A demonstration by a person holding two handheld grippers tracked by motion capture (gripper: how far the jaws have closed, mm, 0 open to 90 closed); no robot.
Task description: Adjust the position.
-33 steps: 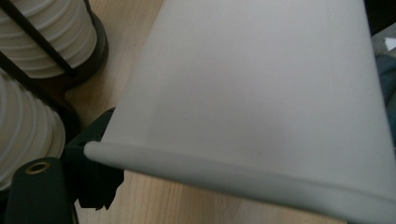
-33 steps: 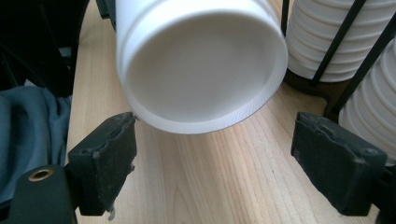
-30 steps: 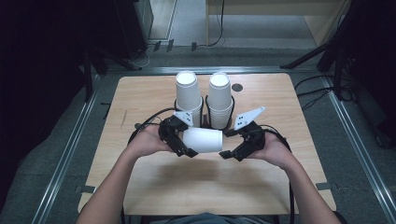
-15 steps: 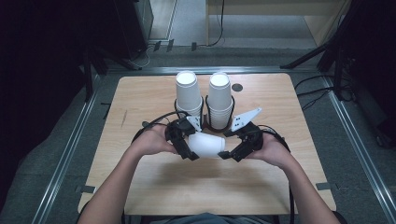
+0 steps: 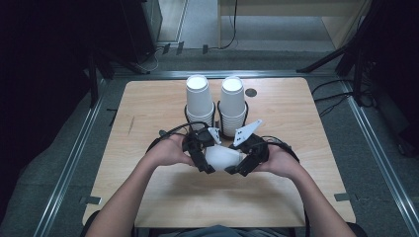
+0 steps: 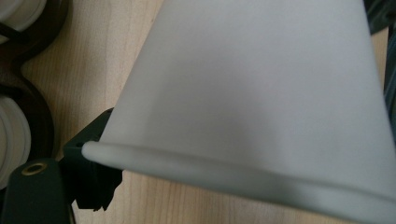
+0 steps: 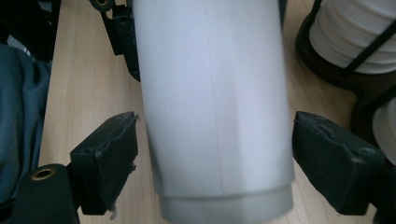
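Two grippers meet at the table's [image 5: 148,207] near middle, a white paper cup [image 5: 223,158] lying on its side between them. Left gripper [image 5: 203,163] clamped at the cup's rim end [image 6: 224,168], one jaw pressed beside the rolled rim. Right gripper [image 5: 243,165] at the cup's base end [image 7: 219,116]; jaws stand apart, a gap showing either side. Two cup stacks [image 5: 215,101] in black holders stand just beyond.

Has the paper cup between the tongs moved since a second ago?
Yes. The paper cup has shifted toward the table's near edge, away from the cup stacks.
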